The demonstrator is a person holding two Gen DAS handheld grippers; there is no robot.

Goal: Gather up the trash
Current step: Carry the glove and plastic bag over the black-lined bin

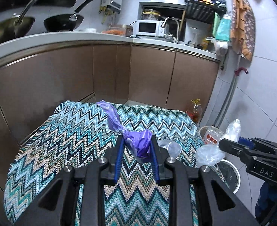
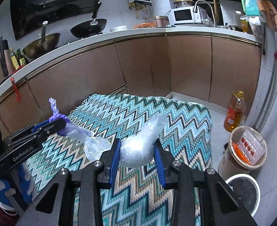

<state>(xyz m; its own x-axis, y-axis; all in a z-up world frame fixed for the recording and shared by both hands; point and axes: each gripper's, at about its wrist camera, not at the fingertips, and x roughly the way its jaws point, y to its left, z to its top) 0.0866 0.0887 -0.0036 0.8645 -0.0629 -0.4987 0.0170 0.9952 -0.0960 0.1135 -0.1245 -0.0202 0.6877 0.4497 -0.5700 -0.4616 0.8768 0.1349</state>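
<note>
While left gripper (image 1: 136, 146) pinched the purple bag (image 1: 138, 141) and right gripper (image 2: 136, 150) the clear bag (image 2: 136, 150), best swing both over the bin (image 2: 247, 146) before letting go.

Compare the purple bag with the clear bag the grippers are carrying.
The purple bag is opaque violet; the clear bag is see-through and whitish. The purple bag sits in the left gripper, the clear bag in the right gripper. The purple bag's free end is a long twisted tail; the clear bag's is a shorter, fuller lobe. Both are crumpled thin plastic, pinched between blue pads above the zigzag cloth.
</note>
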